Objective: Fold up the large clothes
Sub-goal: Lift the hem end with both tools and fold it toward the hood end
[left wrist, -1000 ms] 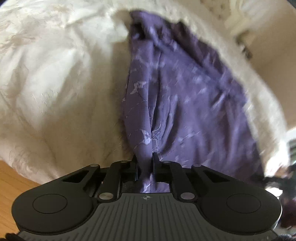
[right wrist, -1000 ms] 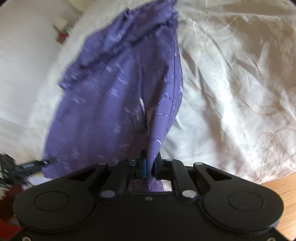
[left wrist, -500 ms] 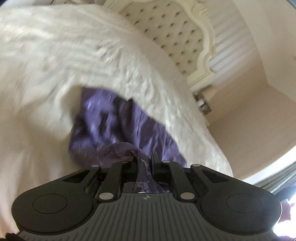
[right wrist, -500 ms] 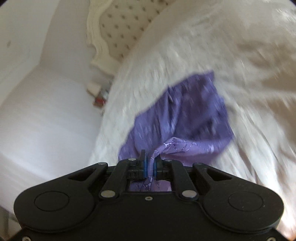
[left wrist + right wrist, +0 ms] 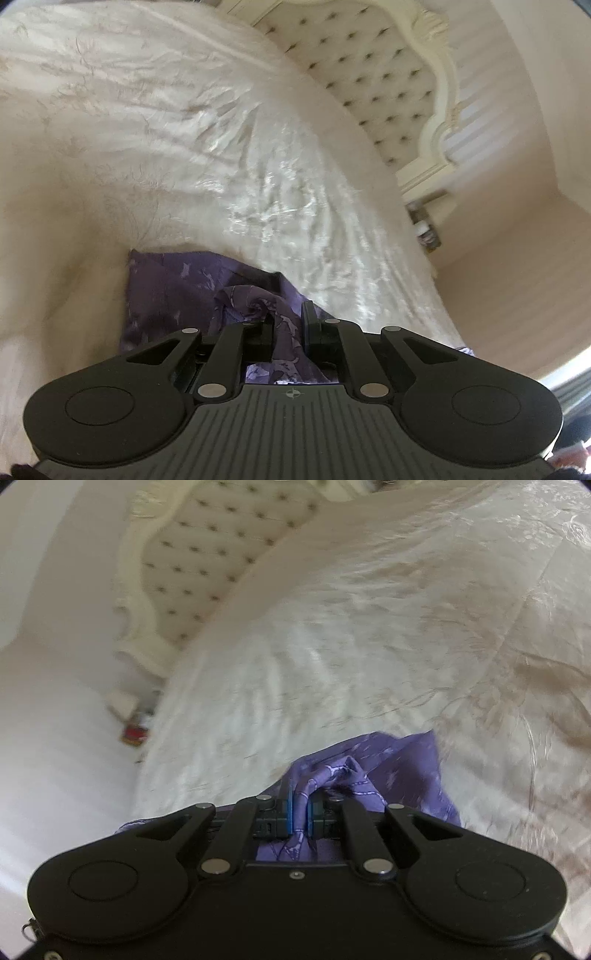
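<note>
A purple patterned garment [image 5: 173,295] lies on a cream bedspread [image 5: 184,147]. My left gripper [image 5: 288,325] is shut on a bunched edge of this cloth, which rises in a twist between the black fingers. In the right wrist view the same purple garment [image 5: 402,771] shows lighter. There my right gripper [image 5: 300,805] is shut on another edge of it, pinched between blue pads [image 5: 287,808]. Most of the garment is hidden under both gripper bodies.
A cream tufted headboard [image 5: 388,74] stands at the far end of the bed [image 5: 369,627]. A small stand with bottles [image 5: 424,229] sits beside it, and red items [image 5: 135,733] lie by the bed's edge. Pale walls lie beyond.
Both grippers have swept along the bed towards the headboard, carrying the garment's edges. The cloth, spread long in front a second ago, now lies short and doubled under the grippers.
</note>
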Motion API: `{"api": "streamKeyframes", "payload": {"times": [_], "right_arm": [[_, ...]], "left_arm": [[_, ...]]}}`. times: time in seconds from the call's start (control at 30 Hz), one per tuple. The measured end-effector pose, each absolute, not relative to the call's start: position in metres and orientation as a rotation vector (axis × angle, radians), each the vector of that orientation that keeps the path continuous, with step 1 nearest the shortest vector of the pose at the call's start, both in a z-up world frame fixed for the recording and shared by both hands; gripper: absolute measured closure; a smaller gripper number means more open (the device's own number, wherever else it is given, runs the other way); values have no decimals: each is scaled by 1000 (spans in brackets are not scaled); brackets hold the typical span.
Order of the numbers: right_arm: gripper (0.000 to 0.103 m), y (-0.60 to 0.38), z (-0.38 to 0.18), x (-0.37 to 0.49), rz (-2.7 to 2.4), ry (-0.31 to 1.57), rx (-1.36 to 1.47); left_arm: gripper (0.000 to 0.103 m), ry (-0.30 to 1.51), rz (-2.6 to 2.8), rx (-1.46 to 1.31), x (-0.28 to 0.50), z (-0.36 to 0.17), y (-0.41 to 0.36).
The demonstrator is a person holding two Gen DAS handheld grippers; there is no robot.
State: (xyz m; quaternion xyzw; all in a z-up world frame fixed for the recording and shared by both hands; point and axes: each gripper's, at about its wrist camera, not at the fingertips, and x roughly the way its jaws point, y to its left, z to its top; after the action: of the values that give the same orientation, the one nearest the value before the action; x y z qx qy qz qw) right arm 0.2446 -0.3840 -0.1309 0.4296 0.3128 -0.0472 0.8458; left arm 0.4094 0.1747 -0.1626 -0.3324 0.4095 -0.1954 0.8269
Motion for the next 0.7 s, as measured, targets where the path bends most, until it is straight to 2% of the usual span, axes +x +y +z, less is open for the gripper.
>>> {"api": "streamKeyframes", "payload": {"times": [0.27,0.4,0.47,0.5,0.57,0.6,0.63,0.67,0.7], "right_arm": [[88,-389,-155,288,-196,746,890],[82,-391,-165,305,-187,796,862],[81,-392,-169,312,-172,815,852],[79,-394,-171,315,-166,827,849],[74,-397,-175,321,-146,841,860],[67,-399,-176,323,-135,845,870],[58,-400,-177,324,-122,843,881],[52,-402,-177,325,-107,838,888],[40,-403,-176,326,-92,827,889]], "left_arm": [[91,953,-369,-664,456,-194,162],[88,979,-318,-657,464,-202,158],[81,979,-299,-690,463,-203,160],[75,974,-293,-711,462,-202,161],[59,950,-287,-735,460,-198,162],[39,925,-286,-730,458,-194,161],[28,890,-275,-709,456,-189,160],[11,843,-255,-673,453,-181,160],[9,807,-242,-646,451,-174,160]]}}
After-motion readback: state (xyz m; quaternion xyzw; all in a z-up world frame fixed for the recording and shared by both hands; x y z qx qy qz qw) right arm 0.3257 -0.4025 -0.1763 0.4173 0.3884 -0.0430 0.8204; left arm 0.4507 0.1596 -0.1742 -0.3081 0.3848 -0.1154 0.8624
